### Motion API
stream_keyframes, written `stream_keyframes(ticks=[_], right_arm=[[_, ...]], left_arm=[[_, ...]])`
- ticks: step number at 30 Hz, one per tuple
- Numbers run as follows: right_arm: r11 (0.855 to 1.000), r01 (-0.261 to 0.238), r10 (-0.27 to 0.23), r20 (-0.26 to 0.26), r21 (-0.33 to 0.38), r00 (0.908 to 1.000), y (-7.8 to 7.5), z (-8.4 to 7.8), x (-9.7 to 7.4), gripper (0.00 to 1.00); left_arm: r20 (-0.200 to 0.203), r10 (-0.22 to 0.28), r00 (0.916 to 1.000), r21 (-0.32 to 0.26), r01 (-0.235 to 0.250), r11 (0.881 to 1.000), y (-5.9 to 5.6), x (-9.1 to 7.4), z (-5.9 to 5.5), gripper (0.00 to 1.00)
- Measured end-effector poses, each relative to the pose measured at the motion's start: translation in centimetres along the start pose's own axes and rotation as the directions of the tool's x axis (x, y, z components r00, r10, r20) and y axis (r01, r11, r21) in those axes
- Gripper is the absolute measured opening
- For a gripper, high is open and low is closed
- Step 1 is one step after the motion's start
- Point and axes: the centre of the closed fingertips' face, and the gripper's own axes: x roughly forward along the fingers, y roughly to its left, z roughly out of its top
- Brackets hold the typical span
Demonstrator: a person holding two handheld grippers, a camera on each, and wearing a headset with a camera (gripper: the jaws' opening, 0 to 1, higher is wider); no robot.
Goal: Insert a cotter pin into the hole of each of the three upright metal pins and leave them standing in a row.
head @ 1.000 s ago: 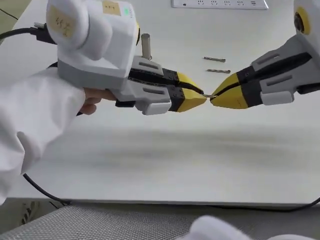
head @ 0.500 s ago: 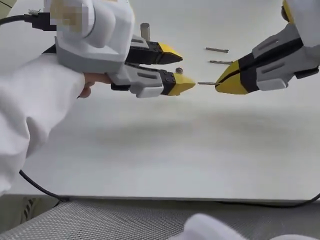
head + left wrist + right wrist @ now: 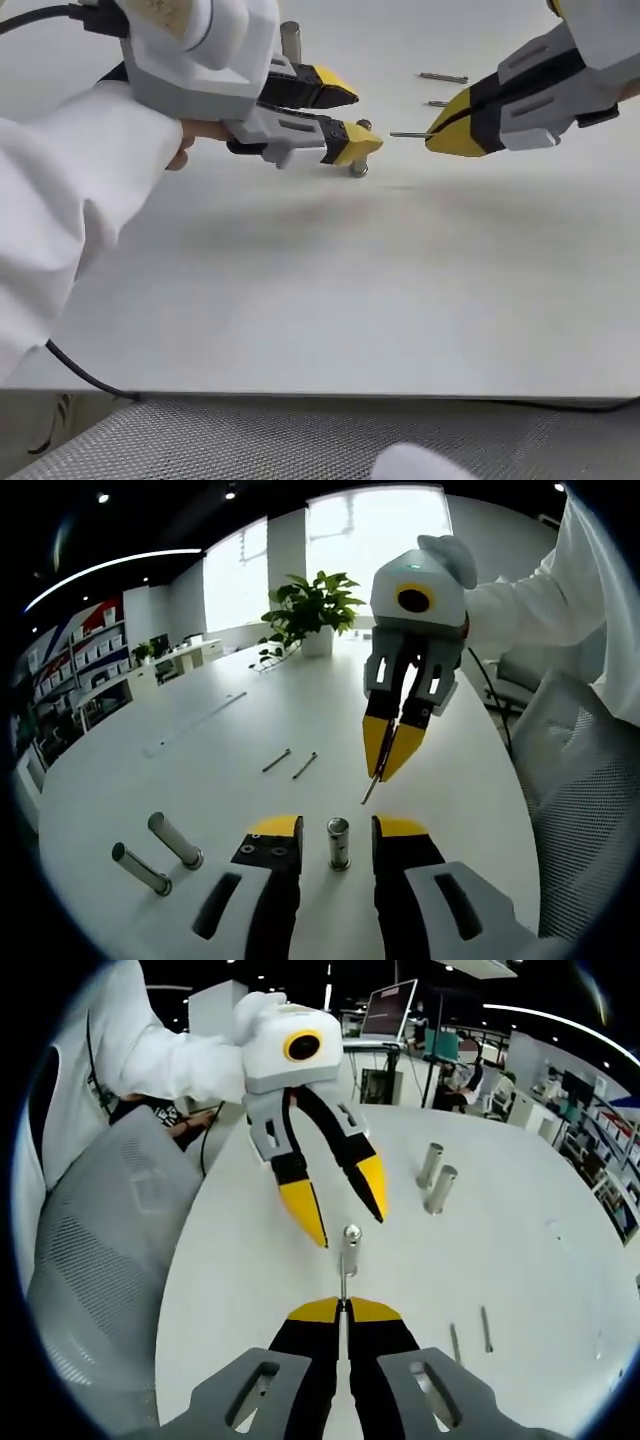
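Note:
My left gripper point(image 3: 355, 118) is open, its yellow jaws on either side of an upright metal pin point(image 3: 359, 165) that stands on the white table. In the left gripper view that pin point(image 3: 339, 842) rises between the spread fingers point(image 3: 275, 828) without touching them. My right gripper point(image 3: 432, 135) is shut on a thin cotter pin point(image 3: 408, 134), which points at the metal pin from a short gap away. The right gripper view has the cotter pin point(image 3: 343, 1278) sticking out of the shut jaws toward the metal pin point(image 3: 351, 1245) and the open left gripper point(image 3: 340, 1200).
Two more metal pins point(image 3: 175, 840) point(image 3: 140, 870) stand together at the left; one of them point(image 3: 290, 40) rises behind the left gripper. Two spare cotter pins point(image 3: 443, 77) point(image 3: 435, 103) lie on the table point(image 3: 330, 290) beyond the right gripper. A black cable trails off the near edge.
The left gripper has opened and let go of the metal pin, which now stands on the table. The right gripper has drawn back a little with the cotter pin.

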Motion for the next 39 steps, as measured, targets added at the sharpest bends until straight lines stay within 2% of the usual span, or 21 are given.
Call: stream_keyframes(ticks=[6, 9, 12, 18, 31, 39], right_arm=[[1.000, 0.005, -0.005, 0.006, -0.009, 1.0000, 0.3, -0.1, 0.5, 0.00], [1.000, 0.005, -0.004, 0.015, -0.017, 0.9999, 0.5, 0.1, 0.7, 0.00], [1.000, 0.001, -0.001, 0.025, -0.024, 0.9997, 0.8, 0.5, 0.8, 0.00], [1.000, -0.006, 0.007, 0.028, -0.031, 0.9996, 1.2, 0.9, 1.2, 0.00], [0.998, -0.024, 0.026, 0.027, -0.058, 0.9993, 1.8, 1.6, 1.9, 0.00], [0.996, -0.032, 0.034, 0.029, -0.081, 0.9990, 1.7, 2.1, 2.4, 0.00]], left_arm=[[-0.023, -0.032, 0.9992, 0.015, 0.032, 0.999, -0.5, 0.6, -0.4, 0.17], [-0.032, -0.035, 0.9989, 0.017, 0.036, 0.999, -0.3, 0.7, -0.7, 0.12], [-0.031, -0.050, 0.9983, 0.013, 0.050, 0.999, -0.7, 0.7, -0.4, 0.07], [-0.045, -0.078, 0.9959, 0.027, 0.079, 0.996, -1.3, 0.6, -0.4, 0.07], [-0.057, -0.100, 0.9933, 0.034, 0.103, 0.994, -2.1, 0.4, -0.1, 0.07], [-0.060, -0.112, 0.9919, 0.038, 0.115, 0.993, -2.2, 0.3, -0.1, 0.07]])
